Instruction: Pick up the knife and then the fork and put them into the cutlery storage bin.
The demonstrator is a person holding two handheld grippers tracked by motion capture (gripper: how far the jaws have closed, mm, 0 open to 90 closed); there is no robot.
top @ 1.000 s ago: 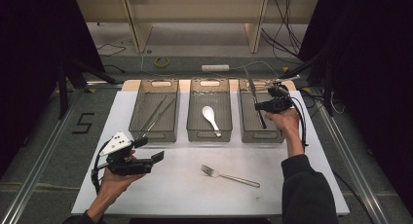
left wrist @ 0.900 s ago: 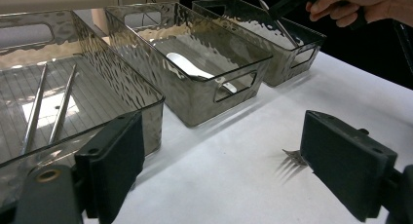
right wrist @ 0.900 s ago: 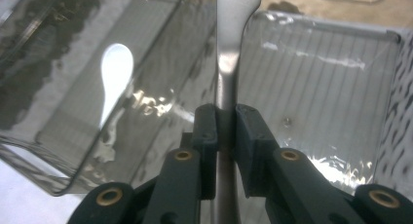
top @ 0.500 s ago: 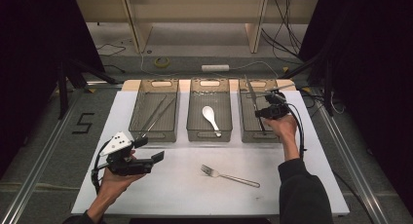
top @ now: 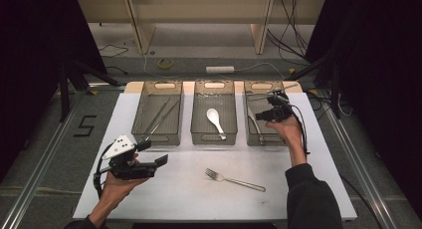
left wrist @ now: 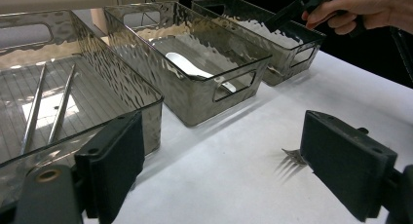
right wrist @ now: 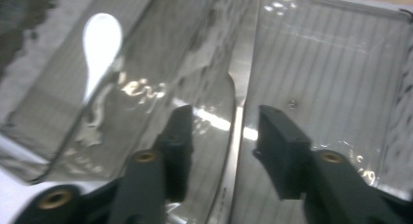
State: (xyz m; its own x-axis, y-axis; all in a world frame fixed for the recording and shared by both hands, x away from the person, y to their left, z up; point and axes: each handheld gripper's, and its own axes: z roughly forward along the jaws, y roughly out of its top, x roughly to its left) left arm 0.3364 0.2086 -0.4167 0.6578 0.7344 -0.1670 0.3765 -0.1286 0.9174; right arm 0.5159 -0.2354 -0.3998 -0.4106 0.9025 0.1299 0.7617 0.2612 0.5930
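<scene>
Because each kind of cutlery gets its own bin on the white table (top: 164,199), the three clear bins stand side by side at the far edge: chopsticks (top: 158,117) in the left one, the white spoon (top: 215,120) in the middle, and my right gripper (top: 271,111) over the right bin (top: 259,139), where its jaws have just been opening to let the knife (right wrist: 234,136) lie on the floor between them, pads apart. My left gripper (top: 149,157) waits with jaws wide and empty, aimed at the fork (top: 234,180) left out front, likely my next pick.
</scene>
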